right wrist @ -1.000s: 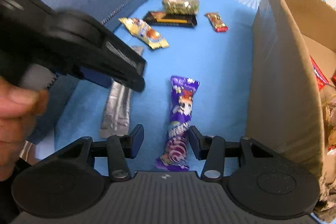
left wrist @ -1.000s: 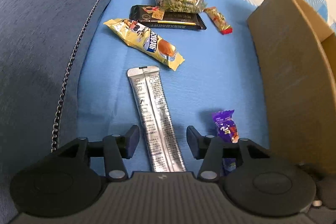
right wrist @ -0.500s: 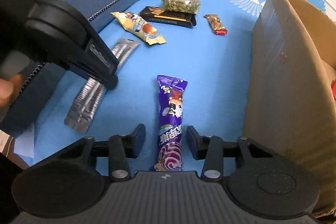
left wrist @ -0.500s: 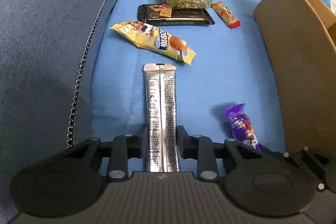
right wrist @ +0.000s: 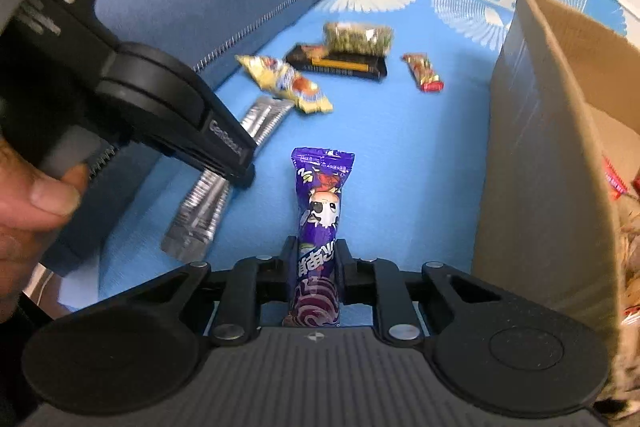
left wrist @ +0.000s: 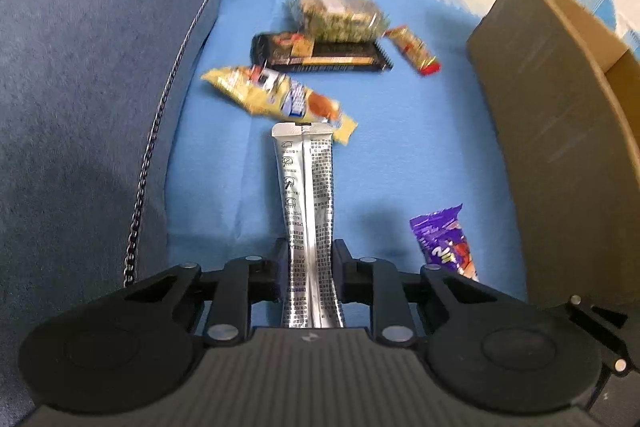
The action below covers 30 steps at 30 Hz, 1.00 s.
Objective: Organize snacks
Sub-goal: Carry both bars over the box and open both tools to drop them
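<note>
Both tongs have just been closing and are now clamping snacks lying on the blue bedsheet (left wrist: 420,147): left tongs (left wrist: 307,269) on the silver stick pack (left wrist: 306,195), right tongs (right wrist: 314,267) on the purple candy (right wrist: 320,207), beside the part-filled cardboard box (right wrist: 540,167); four snacks near the sheet's far edge are waiting.

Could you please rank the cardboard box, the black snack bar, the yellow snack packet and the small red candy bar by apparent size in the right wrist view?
1. cardboard box, by far the largest, though also nearest.
2. black snack bar and yellow snack packet: too alike to rank.
3. small red candy bar, smallest.
</note>
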Each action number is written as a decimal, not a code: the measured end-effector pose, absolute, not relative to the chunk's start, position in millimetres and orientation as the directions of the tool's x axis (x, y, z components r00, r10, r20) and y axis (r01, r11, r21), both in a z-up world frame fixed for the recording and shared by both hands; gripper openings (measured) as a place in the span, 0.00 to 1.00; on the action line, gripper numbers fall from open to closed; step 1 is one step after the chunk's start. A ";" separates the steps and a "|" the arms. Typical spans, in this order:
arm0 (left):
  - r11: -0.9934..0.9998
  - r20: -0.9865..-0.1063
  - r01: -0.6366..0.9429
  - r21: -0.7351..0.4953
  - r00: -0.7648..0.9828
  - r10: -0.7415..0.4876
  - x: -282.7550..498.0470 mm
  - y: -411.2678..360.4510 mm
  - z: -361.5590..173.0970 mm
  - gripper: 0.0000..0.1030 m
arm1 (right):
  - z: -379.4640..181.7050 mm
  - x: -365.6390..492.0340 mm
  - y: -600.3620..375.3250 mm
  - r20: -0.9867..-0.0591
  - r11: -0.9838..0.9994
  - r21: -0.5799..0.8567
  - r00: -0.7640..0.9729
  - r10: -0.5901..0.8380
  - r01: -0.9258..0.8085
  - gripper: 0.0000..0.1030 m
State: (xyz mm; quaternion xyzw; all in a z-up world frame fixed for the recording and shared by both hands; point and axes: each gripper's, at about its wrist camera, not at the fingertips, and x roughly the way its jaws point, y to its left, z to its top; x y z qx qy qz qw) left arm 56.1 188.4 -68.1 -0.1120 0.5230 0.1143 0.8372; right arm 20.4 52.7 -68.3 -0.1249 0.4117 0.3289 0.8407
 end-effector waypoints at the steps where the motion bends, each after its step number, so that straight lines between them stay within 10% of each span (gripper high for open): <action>1: 0.949 -0.896 -0.307 -0.073 0.437 0.073 56.0 187.7 -66.0 0.23 | -65.2 19.4 51.2 -0.767 0.752 0.062 0.450 0.457 -0.657 0.18; 30: 0.914 -0.679 -0.309 -0.263 0.733 0.052 66.7 170.8 -8.6 0.22 | 34.2 55.5 -73.0 -0.474 0.809 0.191 0.669 0.572 -0.556 0.18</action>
